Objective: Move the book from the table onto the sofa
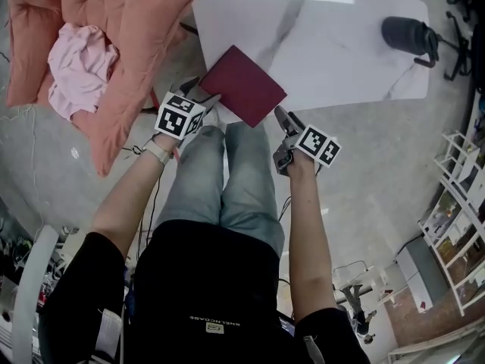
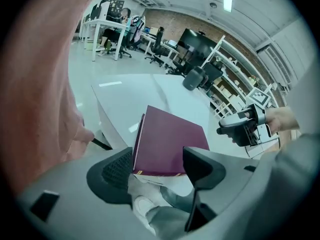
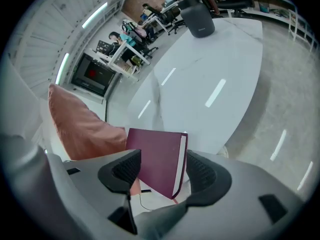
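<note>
Both my grippers are empty so far. My left gripper (image 2: 157,166) has its jaws spread wide, with the maroon book (image 2: 167,144) lined up in the gap just ahead and neither pad pressing on it. My right gripper (image 3: 162,171) is parted too, a corner of the book showing between its jaws without any contact I can see. The book lies at the near corner of the white table (image 1: 333,44) and appears to jut past the edge. The salmon sofa cushion (image 1: 136,21) waits to my left. Nothing is done yet, I judge: gripping, lifting, carrying across and setting down all remain.
</note>
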The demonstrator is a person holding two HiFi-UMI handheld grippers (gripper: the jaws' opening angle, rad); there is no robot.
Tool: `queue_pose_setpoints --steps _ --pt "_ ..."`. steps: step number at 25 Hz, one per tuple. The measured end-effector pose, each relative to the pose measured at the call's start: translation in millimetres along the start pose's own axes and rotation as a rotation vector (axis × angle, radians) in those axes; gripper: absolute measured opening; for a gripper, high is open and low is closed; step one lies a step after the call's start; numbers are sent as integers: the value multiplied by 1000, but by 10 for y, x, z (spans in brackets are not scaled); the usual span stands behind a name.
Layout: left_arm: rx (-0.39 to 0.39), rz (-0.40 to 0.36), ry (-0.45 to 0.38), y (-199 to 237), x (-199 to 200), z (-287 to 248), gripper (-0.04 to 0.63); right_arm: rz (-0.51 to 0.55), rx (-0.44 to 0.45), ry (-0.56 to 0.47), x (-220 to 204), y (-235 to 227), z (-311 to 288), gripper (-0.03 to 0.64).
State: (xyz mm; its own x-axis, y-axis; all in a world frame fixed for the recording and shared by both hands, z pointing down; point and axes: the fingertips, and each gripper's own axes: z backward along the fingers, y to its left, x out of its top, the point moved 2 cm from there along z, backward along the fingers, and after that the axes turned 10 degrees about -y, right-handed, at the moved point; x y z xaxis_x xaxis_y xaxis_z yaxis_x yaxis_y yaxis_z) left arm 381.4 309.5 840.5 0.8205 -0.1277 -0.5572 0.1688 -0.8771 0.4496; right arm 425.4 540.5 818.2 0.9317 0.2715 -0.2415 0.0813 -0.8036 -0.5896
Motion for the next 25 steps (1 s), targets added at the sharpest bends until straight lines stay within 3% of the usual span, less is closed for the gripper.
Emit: queue_pose_setpoints --steps 11,25 --pt "-46 64 63 141 -121 -605 311 -8 17 59 17 -211 -505 276" --pt "-78 118 62 93 -118 -698 311 18 38 115 -91 -262 -741 276"
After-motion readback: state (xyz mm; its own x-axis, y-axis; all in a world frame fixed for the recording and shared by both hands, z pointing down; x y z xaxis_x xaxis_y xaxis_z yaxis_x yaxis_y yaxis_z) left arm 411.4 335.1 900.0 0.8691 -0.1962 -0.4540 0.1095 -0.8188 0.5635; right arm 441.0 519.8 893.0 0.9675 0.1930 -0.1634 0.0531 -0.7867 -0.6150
